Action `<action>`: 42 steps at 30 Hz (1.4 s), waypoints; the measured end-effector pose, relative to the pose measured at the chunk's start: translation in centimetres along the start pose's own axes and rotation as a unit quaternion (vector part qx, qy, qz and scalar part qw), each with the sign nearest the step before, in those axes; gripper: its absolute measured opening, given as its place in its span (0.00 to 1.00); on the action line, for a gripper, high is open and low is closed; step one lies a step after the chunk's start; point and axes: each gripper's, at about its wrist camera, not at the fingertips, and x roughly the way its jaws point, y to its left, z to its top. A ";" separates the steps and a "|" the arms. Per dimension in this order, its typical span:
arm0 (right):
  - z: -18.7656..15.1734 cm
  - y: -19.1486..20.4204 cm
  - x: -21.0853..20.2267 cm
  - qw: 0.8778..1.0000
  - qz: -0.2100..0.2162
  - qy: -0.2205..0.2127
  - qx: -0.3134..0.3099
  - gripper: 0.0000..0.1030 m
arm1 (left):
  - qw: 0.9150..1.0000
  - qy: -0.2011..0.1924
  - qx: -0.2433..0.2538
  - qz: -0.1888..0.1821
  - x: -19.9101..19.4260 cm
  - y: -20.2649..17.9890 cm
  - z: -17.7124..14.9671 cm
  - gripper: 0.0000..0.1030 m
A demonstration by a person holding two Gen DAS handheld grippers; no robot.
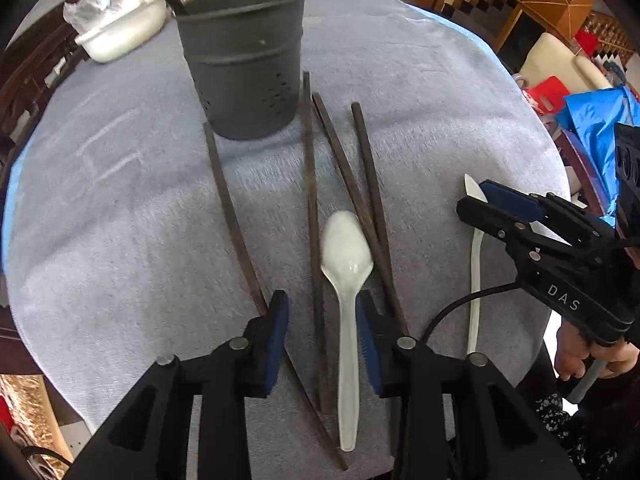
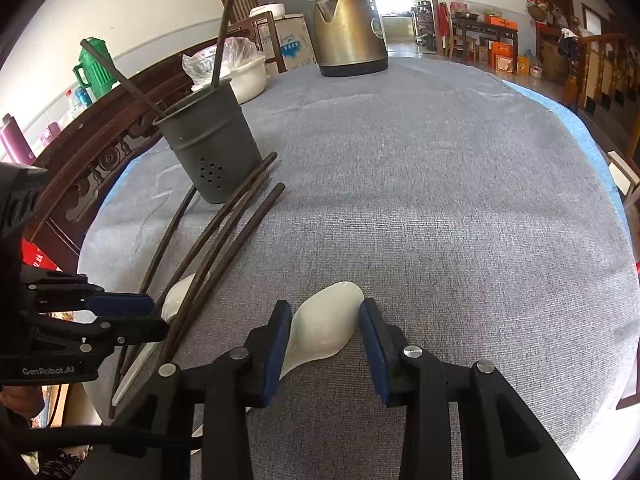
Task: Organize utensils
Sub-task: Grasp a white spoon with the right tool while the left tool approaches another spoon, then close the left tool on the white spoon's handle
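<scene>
White spoon point(image 1: 346, 280) between left hand-held gripper point(image 1: 323, 334) pads | unclenched, not gripping

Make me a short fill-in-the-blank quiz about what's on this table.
1. The utensil holder is coloured ____.
2. The two spoons are coloured ____.
3. Loose chopsticks lying on the cloth number ____.
4. Behind the holder stands a metal ____.

Missing words: grey; white; four; kettle
</scene>
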 end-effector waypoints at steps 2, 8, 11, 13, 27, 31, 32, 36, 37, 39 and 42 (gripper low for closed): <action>0.0 0.1 0.0 1.000 -0.001 -0.001 0.000 0.38 | 1.000 -0.008 0.008 0.003 -0.5 -0.3 0.1 0.35; 0.0 0.0 0.0 1.000 0.003 -0.001 0.003 0.38 | 0.998 0.001 0.032 -0.046 -0.5 -2.0 -0.2 0.35; 0.0 0.1 0.1 1.000 0.004 -0.002 0.002 0.38 | 0.999 0.013 0.012 -0.045 0.5 -1.3 -0.5 0.35; -0.1 0.1 0.0 1.000 0.004 -0.002 0.002 0.38 | 0.998 0.015 0.002 -0.057 0.2 -0.4 -0.8 0.35; -0.1 -0.2 -0.1 1.000 0.007 -0.003 0.004 0.38 | 0.994 0.017 -0.036 -0.101 -0.2 3.3 -0.1 0.29; -0.1 -0.1 -0.1 1.000 0.003 -0.003 0.003 0.38 | 0.997 0.012 -0.005 -0.071 0.0 2.4 1.2 0.29; -0.1 -0.1 -0.1 1.000 0.003 -0.003 0.003 0.38 | 0.998 0.011 0.004 -0.064 0.1 2.1 1.5 0.29; 0.1 -0.2 -0.1 1.000 0.005 0.000 0.006 0.38 | 0.998 0.010 0.030 -0.050 0.4 1.4 2.4 0.29; 0.1 -0.2 -0.1 1.000 0.006 0.002 0.006 0.38 | 0.998 0.010 0.036 -0.046 0.5 1.0 2.5 0.29; 0.4 -0.1 0.0 1.000 0.004 0.008 0.003 0.38 | 0.998 0.009 0.048 -0.037 0.5 0.8 2.3 0.29; 1.3 0.3 0.4 0.999 0.009 0.039 -0.010 0.46 | 0.998 0.002 0.061 -0.029 0.6 0.3 2.1 0.29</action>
